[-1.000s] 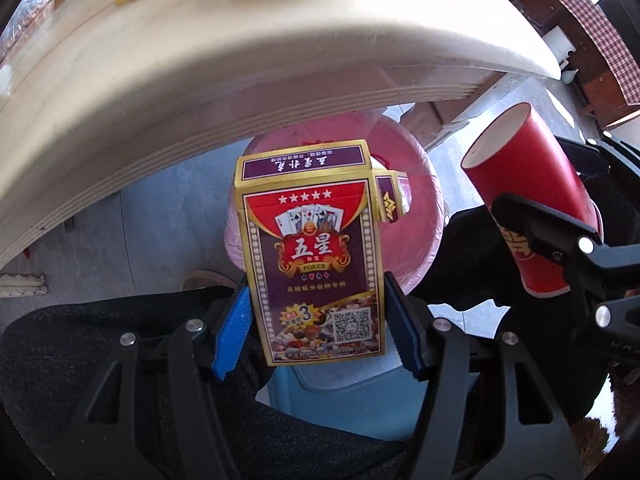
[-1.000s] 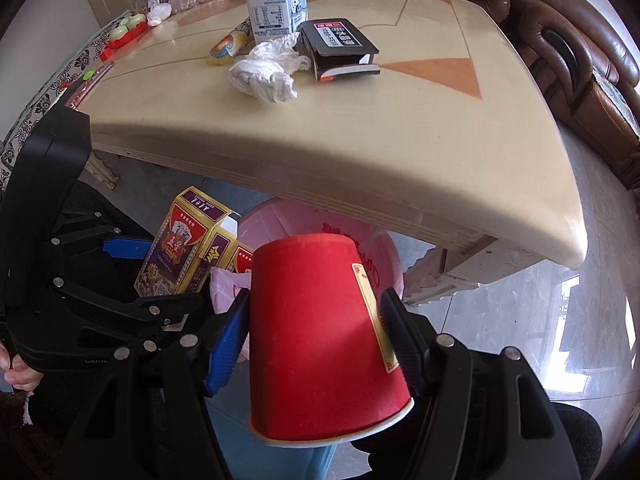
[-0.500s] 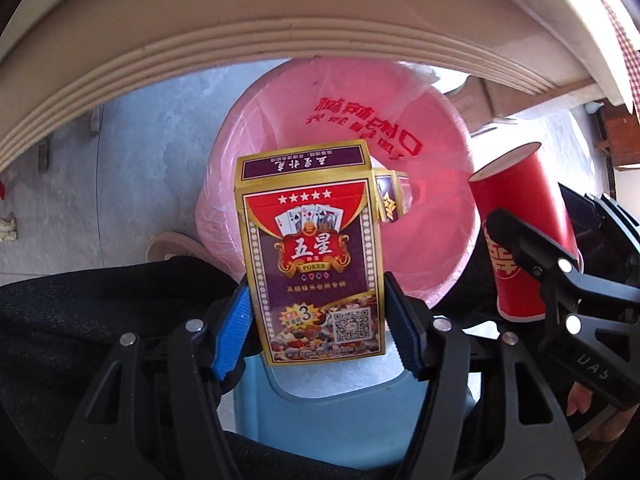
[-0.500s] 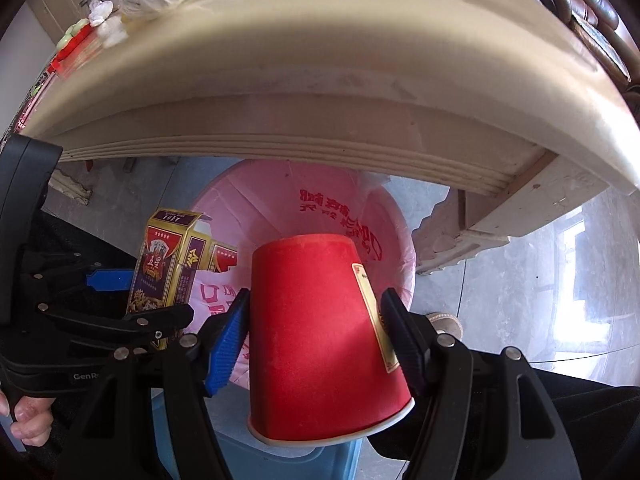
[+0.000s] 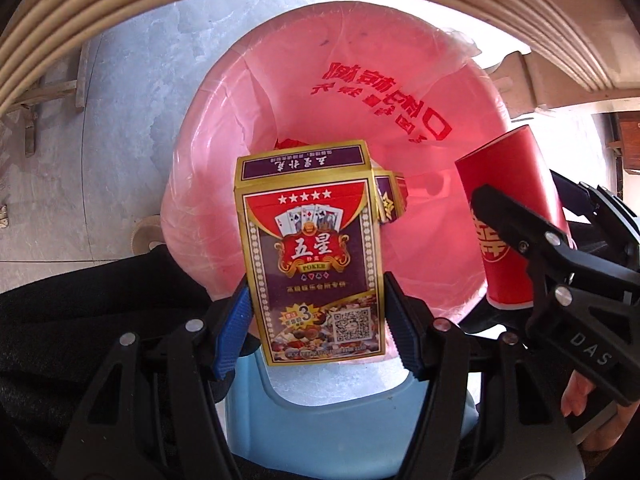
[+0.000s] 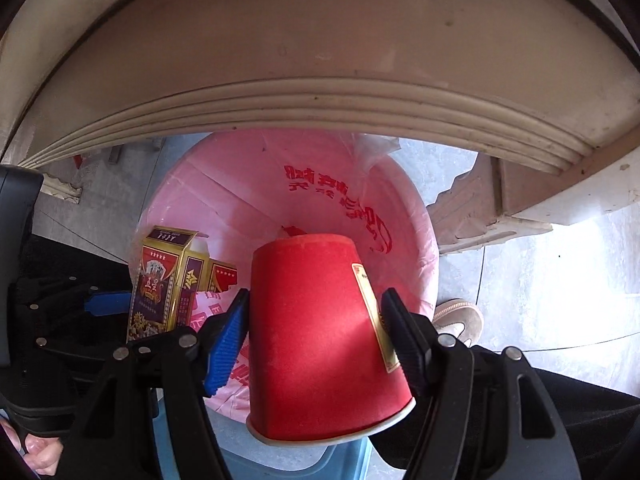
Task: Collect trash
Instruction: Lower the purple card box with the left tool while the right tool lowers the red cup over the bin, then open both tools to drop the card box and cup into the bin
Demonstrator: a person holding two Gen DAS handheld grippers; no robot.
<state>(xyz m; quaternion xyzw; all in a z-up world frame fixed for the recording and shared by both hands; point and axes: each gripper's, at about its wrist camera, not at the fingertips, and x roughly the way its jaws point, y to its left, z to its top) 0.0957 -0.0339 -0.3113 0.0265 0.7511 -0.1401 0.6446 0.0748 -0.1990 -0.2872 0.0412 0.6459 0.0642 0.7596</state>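
— What's overhead?

— The cream, ribbed underside edge of the bench [image 6: 320, 92] arches across the top of both views.

— And below?

— A grey, glossy tiled floor [image 5: 132, 128], with thin dark seams in it. Bright light washes it nearly white on the right [image 6: 568, 264].

— Any other furniture?

— A carved, stepped bench leg [image 6: 476, 216] stands on the floor to the right, and dark brown wooden furniture [image 5: 628, 148] shows at the far right edge.

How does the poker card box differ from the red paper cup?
The gold and purple poker card box is flat and rectangular, its top flap open; the red paper cup is round, tapered, base forward. Left claw grips the box, right claw the cup. Both hang above the pink-lined bin.
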